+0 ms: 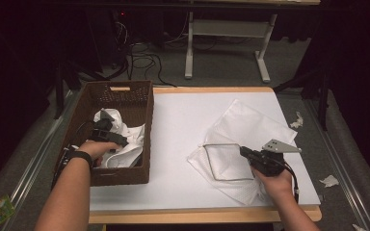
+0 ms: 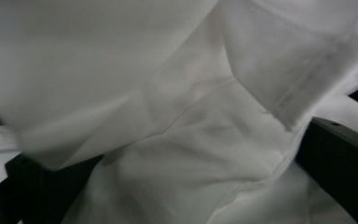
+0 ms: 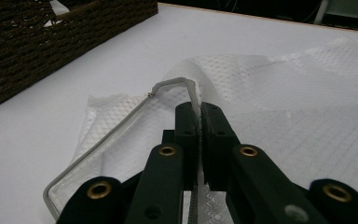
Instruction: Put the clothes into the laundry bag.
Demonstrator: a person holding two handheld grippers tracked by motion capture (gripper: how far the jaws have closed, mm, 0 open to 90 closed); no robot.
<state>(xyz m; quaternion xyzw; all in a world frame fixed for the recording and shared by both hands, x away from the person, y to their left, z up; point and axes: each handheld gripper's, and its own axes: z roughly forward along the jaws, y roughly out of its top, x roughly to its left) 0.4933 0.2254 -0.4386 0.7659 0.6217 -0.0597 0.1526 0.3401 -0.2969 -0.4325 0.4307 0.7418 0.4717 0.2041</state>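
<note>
Right gripper view shows the right claw [image 3: 198,119] clamped on the grey wire-framed white mesh laundry bag [image 3: 279,102] on the bench, holding its mouth ready, while the left claw's [image 1: 107,131] state among white garments [image 1: 125,139] in the brown wicker basket [image 1: 120,177] cannot be told.

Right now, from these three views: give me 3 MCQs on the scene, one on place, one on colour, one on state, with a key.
1. Where is the white clothing?
A. in the wicker basket
B. on the floor
C. on top of the mesh bag

2. What colour is the basket?
A. white
B. dark brown
C. green

3. How does the right gripper stand?
A. wide open above the table
B. shut on the bag's zipper edge
C. shut on the basket's rim

Key:
1 A, the white cloth lies heaped inside the basket, where the left gripper reaches into it.
2 B, its woven walls show dark brown in the high view.
3 B, its jaws pinch the zipper edge at the open mouth of the mesh bag.
</note>
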